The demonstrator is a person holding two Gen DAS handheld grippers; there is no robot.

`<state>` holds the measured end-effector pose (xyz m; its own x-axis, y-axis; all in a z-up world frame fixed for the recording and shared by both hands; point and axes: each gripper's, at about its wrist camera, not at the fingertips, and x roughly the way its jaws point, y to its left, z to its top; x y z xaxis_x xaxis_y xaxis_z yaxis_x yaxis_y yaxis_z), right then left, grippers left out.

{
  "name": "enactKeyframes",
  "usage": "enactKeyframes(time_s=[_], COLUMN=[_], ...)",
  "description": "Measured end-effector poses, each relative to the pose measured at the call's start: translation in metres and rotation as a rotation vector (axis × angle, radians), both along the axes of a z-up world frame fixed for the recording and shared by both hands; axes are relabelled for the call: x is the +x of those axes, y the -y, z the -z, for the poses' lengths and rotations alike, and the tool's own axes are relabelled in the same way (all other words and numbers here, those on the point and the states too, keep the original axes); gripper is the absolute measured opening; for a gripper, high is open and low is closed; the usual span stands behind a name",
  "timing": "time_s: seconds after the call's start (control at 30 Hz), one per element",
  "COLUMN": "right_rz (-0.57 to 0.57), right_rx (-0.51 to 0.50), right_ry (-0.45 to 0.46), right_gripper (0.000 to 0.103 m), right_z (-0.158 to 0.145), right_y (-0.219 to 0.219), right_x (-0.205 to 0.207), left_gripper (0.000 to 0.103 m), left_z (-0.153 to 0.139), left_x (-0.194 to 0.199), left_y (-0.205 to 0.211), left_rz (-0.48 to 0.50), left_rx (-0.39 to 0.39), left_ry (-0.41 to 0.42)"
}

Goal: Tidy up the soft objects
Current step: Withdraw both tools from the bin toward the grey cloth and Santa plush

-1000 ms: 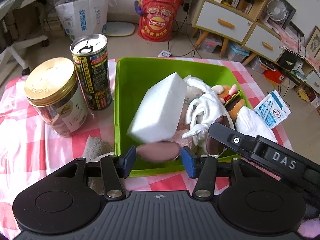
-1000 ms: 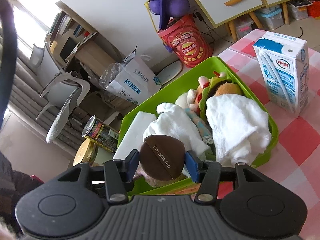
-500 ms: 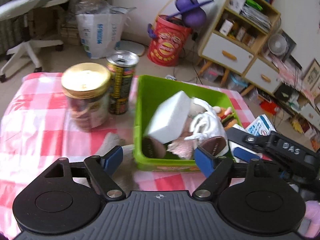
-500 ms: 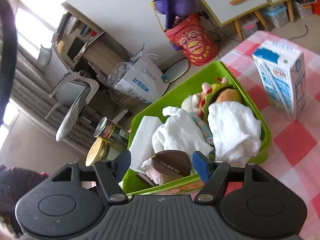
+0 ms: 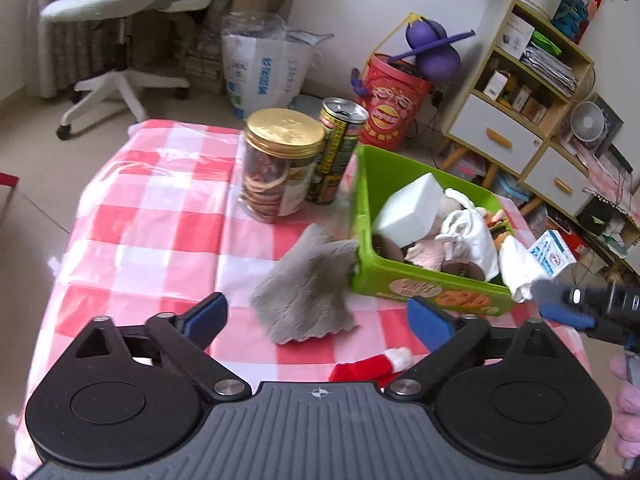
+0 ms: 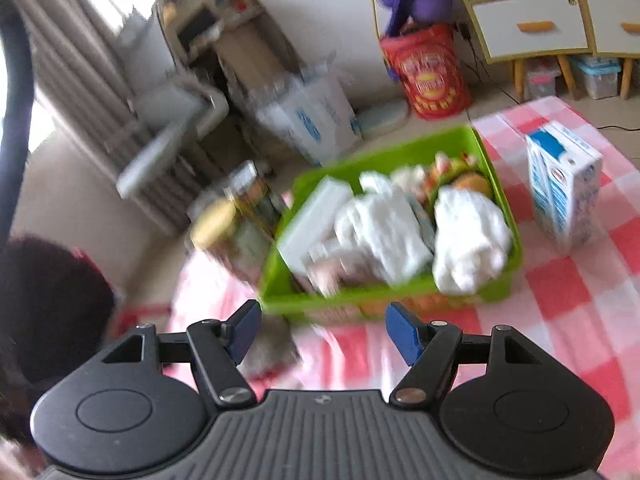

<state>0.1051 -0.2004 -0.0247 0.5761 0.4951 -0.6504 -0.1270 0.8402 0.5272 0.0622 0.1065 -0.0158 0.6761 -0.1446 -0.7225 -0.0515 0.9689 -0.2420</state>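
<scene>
A green bin point(image 5: 420, 286) point(image 6: 384, 308) on the checked tablecloth holds a white sponge block point(image 5: 412, 210), white cloths point(image 5: 472, 232), brown round puffs point(image 5: 462, 268) and a plush toy. A grey cloth point(image 5: 310, 288) lies on the table left of the bin, its corner against the bin wall. A red and white Santa hat point(image 5: 372, 366) lies just before my left gripper. My left gripper point(image 5: 318, 320) is open and empty, above the grey cloth's near edge. My right gripper point(image 6: 324, 330) is open and empty, in front of the bin; it also shows in the left wrist view point(image 5: 568, 308).
A cookie jar with a gold lid point(image 5: 280, 168) and a tall can point(image 5: 338, 150) stand left of the bin. A milk carton point(image 6: 564, 192) stands right of it. An office chair, a paper bag, a red bucket and a shelf unit stand beyond the table.
Both grippers let go of the brown puffs into the bin, opened wide and drew back. The grey cloth and Santa hat have come into the left view. The right view is blurred by motion.
</scene>
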Motion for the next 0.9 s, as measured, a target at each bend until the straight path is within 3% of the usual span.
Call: enactKeyframes(time_s=[0.2, 0.33, 0.53, 0.7, 0.9], right_rz=[-0.128, -0.191, -0.226, -0.28, -0.336], right_rx=[-0.136, -0.172, -0.177, -0.163, -0.157], right_ry=[-0.048, -0.074, -0.123, -0.15, -0.182], right_gripper=[0.053, 0.053, 0.053, 0.053, 0.053], right_z=[0.01, 0.019, 0.03, 0.038, 0.05], right_y=[-0.017, -0.028, -0.049, -0.07, -0.093], right_x=[-0.018, -0.028, -0.03, -0.031, -0.034], left_gripper=[0.097, 0.097, 0.098, 0.098, 0.097], left_z=[0.023, 0.04, 0.061, 0.074, 0.085], left_x=[-0.006, -0.006, -0.005, 0.007, 0.026], left_y=[-0.005, -0.01, -0.015, -0.013, -0.008], left_rz=[-0.004, -0.001, 0.014, 0.039, 0.076], left_rx=[0.05, 0.075, 0.156, 0.147, 0.077], left_ry=[-0.021, -0.039, 0.01, 0.043, 0.077])
